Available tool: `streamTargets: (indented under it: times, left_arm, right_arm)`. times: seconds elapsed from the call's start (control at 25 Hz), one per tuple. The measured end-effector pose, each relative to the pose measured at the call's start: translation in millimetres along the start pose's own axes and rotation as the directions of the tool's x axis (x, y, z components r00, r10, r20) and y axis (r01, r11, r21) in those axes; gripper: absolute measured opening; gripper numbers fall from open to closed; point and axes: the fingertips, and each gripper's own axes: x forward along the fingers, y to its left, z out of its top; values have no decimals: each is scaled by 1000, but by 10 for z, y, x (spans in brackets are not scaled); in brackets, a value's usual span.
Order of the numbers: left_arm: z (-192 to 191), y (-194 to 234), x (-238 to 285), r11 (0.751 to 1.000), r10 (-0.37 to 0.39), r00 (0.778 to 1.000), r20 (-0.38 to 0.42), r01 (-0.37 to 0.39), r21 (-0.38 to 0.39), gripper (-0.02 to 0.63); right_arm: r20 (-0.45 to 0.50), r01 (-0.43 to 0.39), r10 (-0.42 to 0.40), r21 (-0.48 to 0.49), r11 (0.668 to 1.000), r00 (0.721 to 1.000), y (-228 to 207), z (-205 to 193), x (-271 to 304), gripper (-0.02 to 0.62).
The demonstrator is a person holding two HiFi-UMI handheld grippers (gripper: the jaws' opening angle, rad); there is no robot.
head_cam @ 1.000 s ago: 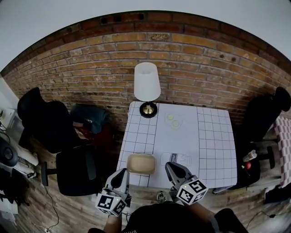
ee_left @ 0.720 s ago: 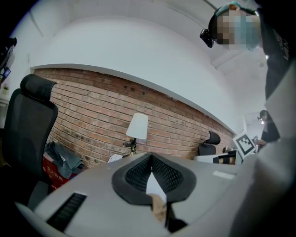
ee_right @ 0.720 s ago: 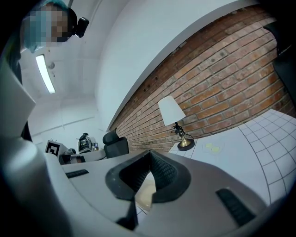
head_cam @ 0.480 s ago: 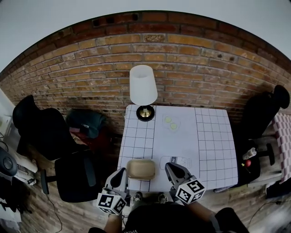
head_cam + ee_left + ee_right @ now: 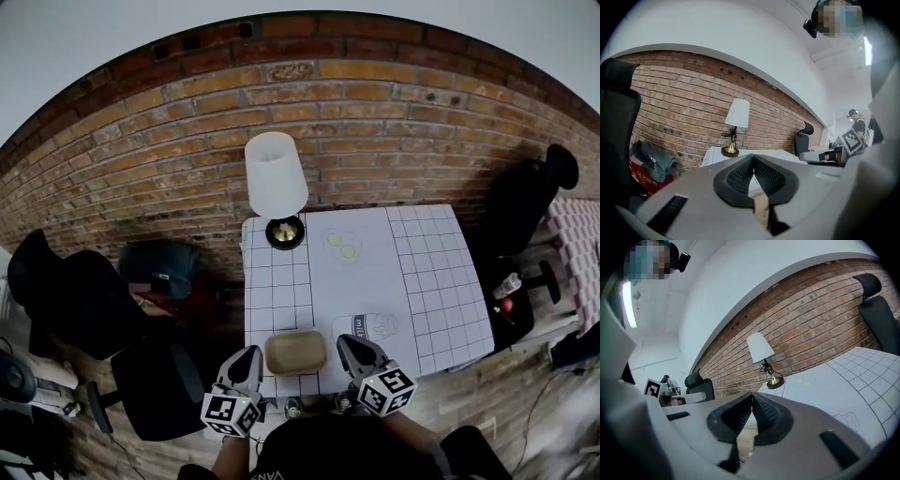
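Brick wall (image 5: 375,112) behind a gridded table (image 5: 441,281), lamp (image 5: 276,176) (white shade), black chairs (image 5: 75,295).

On the table (image 5: 375,281) — lamp (image 5: 277,183) at the far left corner, tray (image 5: 295,352) at the near edge.

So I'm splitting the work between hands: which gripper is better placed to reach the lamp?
Left, probably. The lamp stands at the far left corner of the table, nearer the left gripper; the right gripper sits further right, beyond the tray.
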Motion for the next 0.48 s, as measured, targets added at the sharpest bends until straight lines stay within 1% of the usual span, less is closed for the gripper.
streamTargets:
  times: [0.2, 0.48]
  left_arm:
    - [-130, 83, 77, 999, -42, 998, -37, 41, -6, 9]
    - [-330, 180, 166, 996, -91, 991, -101, 89, -20, 9]
  right_arm:
    - [-6, 51, -51, 12, 999, 999, -32, -141, 35, 3]
    - [-17, 97, -97, 14, 995, 995, -64, -291, 104, 3]
